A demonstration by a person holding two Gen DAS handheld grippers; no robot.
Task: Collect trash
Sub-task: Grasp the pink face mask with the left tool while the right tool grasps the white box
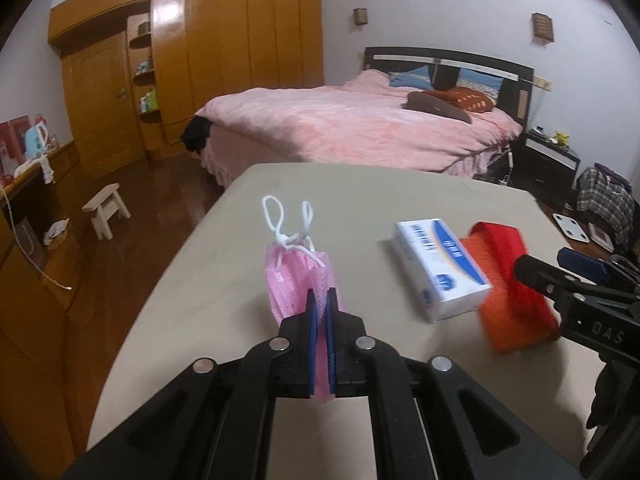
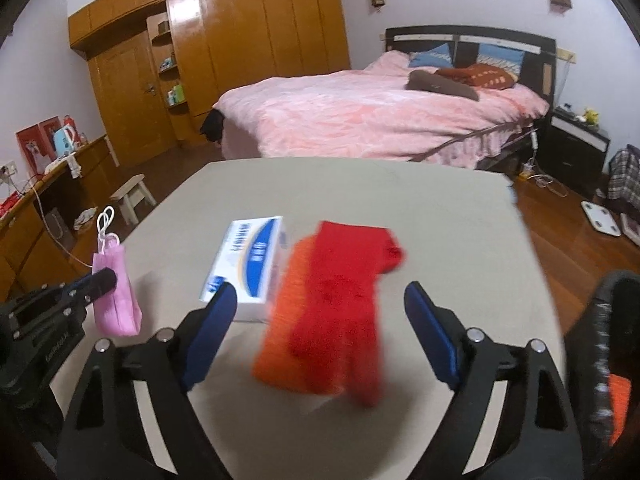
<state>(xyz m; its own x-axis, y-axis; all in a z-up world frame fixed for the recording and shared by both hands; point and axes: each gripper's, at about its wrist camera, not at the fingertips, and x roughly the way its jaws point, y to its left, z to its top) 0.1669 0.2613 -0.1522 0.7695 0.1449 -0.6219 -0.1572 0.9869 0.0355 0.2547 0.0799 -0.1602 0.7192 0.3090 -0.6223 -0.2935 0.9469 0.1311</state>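
Observation:
My left gripper (image 1: 321,300) is shut on a folded pink face mask (image 1: 298,280) with white ear loops and holds it above the beige table (image 1: 360,192). The mask also shows in the right wrist view (image 2: 116,296), at the left. My right gripper (image 2: 320,308) is open, its blue pads either side of a blurred red and orange cloth (image 2: 332,312). Whether the cloth is falling or lying on the table I cannot tell. In the left wrist view the cloth (image 1: 508,292) is at the right, by the right gripper's fingers (image 1: 560,276).
A white and blue tissue pack (image 2: 248,264) lies on the table left of the cloth, also in the left wrist view (image 1: 436,268). A dark bin rim (image 2: 608,344) with orange inside is at the right edge. Beyond stand a pink bed (image 2: 380,120), wardrobe and white stool (image 2: 132,196).

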